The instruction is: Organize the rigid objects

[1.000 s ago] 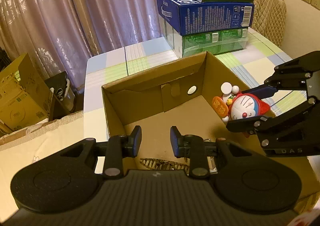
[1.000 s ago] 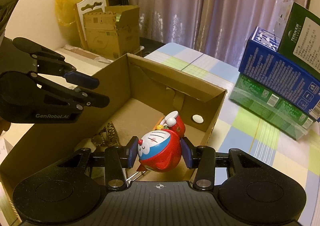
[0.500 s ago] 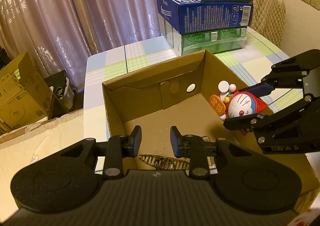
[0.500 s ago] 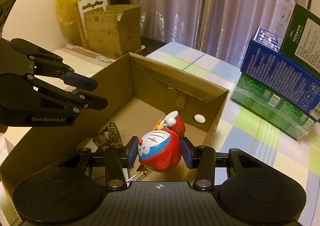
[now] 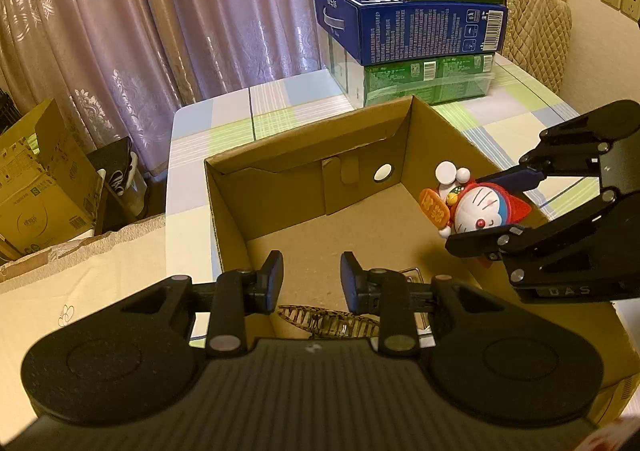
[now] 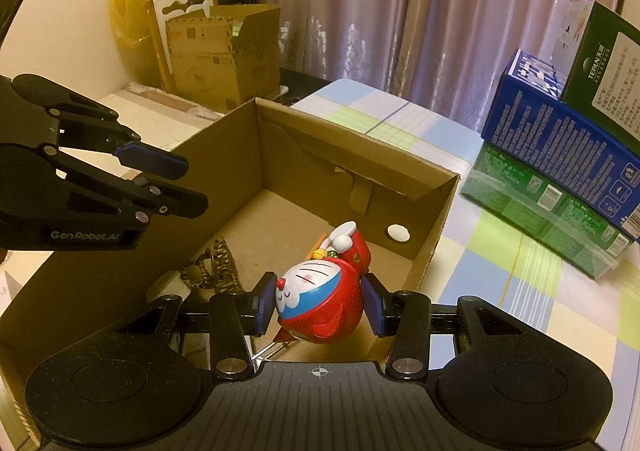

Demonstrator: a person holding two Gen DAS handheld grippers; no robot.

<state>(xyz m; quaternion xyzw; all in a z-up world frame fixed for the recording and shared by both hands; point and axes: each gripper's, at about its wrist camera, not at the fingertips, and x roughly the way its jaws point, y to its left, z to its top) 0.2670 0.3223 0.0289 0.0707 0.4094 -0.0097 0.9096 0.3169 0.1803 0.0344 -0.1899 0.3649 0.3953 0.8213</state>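
Observation:
My right gripper (image 6: 320, 305) is shut on a red, white and blue Doraemon figure (image 6: 320, 299) and holds it above the right side of an open cardboard box (image 6: 352, 149). In the left wrist view the figure (image 5: 478, 209) hangs over the box's right wall (image 5: 444, 143), held by the right gripper (image 5: 496, 207). My left gripper (image 5: 311, 279) is open and empty above the box's near left part. A brown patterned object (image 5: 328, 321) lies on the box floor under it, and shows in the right wrist view (image 6: 216, 263).
A stack of green, blue and dark green boxes (image 5: 416, 35) stands on the checked table (image 5: 280, 107) behind the cardboard box. Curtains (image 5: 160, 11) hang behind. Another cardboard box (image 5: 36, 187) sits on the floor at left. A padded chair (image 5: 536, 31) is at far right.
My right gripper has moved slightly with the figure, which now sits a little higher and further right over the box wall. My left gripper has stayed open and still.

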